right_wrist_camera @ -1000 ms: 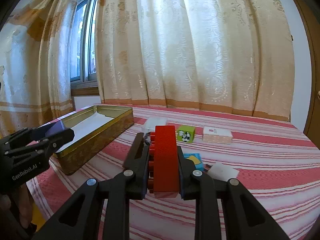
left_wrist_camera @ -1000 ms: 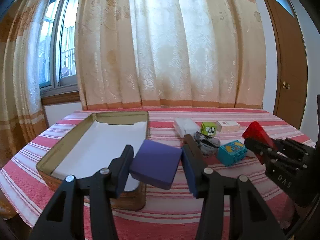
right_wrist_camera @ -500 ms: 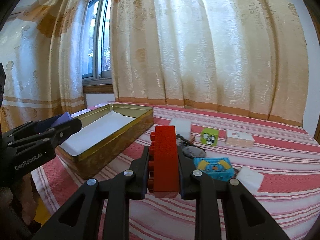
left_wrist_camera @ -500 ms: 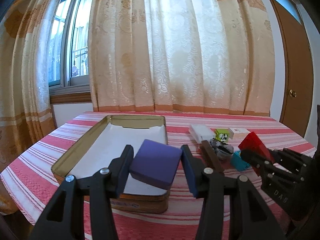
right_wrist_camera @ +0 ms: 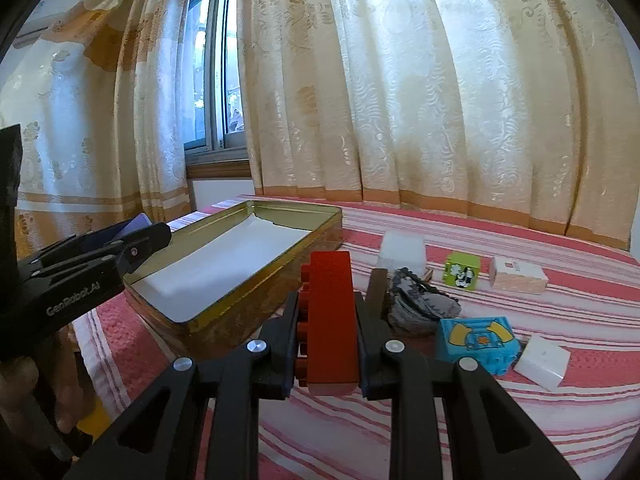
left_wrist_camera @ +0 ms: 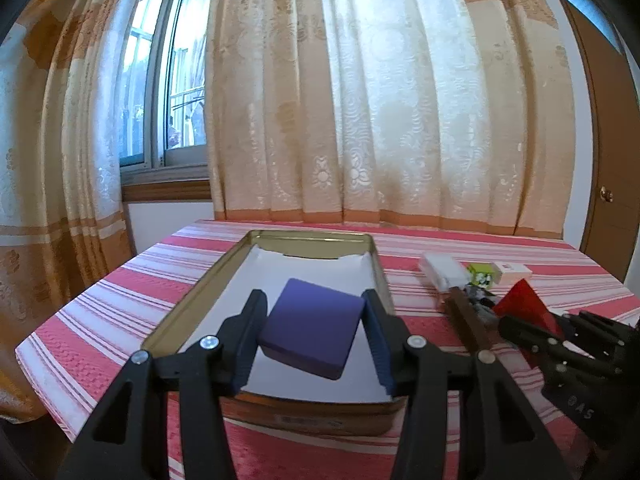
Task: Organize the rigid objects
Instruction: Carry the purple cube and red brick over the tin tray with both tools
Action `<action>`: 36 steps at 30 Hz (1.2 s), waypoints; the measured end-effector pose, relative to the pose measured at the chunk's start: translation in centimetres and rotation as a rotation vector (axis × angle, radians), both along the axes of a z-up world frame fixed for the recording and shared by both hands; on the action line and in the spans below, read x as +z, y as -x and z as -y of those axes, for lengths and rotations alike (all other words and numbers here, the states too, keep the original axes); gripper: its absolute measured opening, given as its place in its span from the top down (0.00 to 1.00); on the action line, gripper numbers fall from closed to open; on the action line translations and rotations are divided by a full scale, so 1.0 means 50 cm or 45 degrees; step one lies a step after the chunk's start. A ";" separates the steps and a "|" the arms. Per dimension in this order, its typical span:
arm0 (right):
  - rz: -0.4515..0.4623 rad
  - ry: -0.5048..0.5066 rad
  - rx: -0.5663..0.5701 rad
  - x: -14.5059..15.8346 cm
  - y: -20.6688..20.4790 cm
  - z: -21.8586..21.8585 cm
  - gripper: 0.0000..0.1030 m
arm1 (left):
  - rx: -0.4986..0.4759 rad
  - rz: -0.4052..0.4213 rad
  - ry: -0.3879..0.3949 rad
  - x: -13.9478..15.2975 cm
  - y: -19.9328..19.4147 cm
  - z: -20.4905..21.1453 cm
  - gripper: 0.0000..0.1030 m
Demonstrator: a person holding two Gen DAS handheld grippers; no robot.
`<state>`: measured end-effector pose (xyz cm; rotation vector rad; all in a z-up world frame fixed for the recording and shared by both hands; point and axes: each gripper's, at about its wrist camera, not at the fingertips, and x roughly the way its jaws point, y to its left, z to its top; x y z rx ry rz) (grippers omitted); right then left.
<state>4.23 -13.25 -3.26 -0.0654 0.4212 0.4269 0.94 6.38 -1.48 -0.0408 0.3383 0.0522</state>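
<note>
the long rectangular gold tin is thin metal with glossy, mirror-like inner walls, and its floor is lined with matt white paper. the flat purple block looks smooth and matt, plastic or card, hard to tell which. the red studded building brick is smooth plastic with a soft sheen. the black grippers' fingers are matt plastic set with shiny metal screws. the red and white striped tablecloth is woven cloth with a rough, ribbed texture. the cream and tan patterned curtains are thin cloth with a faint satin shine. the brown door seems smooth wood.
</note>
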 end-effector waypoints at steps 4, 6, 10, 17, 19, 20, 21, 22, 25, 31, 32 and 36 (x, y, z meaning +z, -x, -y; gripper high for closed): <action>-0.010 -0.002 0.016 0.002 -0.006 -0.013 0.76 | 0.014 -0.040 0.027 -0.005 -0.015 -0.026 0.53; -0.008 0.000 0.020 0.003 -0.009 -0.019 0.76 | 0.029 -0.047 0.024 -0.008 -0.019 -0.035 0.53; -0.015 0.007 0.031 0.002 -0.017 -0.032 0.76 | 0.047 -0.055 0.033 -0.010 -0.028 -0.054 0.53; -0.022 0.012 0.046 0.002 -0.019 -0.047 0.76 | 0.064 -0.065 0.034 -0.012 -0.045 -0.081 0.53; -0.021 0.009 0.048 0.002 -0.019 -0.051 0.76 | 0.067 -0.071 0.041 -0.014 -0.049 -0.088 0.53; -0.020 0.008 0.052 0.002 -0.020 -0.053 0.76 | 0.070 -0.074 0.045 -0.015 -0.051 -0.091 0.53; -0.021 0.011 0.057 0.002 -0.020 -0.056 0.76 | 0.071 -0.078 0.051 -0.016 -0.053 -0.094 0.53; -0.022 0.015 0.062 0.001 -0.019 -0.060 0.76 | 0.071 -0.082 0.056 -0.017 -0.055 -0.097 0.53; -0.020 0.018 0.078 0.001 -0.018 -0.069 0.76 | 0.086 -0.093 0.051 -0.019 -0.059 -0.104 0.53; -0.027 0.010 0.100 0.002 -0.020 -0.082 0.76 | 0.104 -0.100 0.043 -0.017 -0.061 -0.113 0.53; -0.024 0.010 0.103 0.003 -0.020 -0.084 0.76 | 0.106 -0.099 0.043 -0.016 -0.060 -0.114 0.53; -0.011 0.005 0.119 0.017 -0.018 -0.088 0.76 | 0.120 -0.102 0.033 -0.013 -0.058 -0.123 0.53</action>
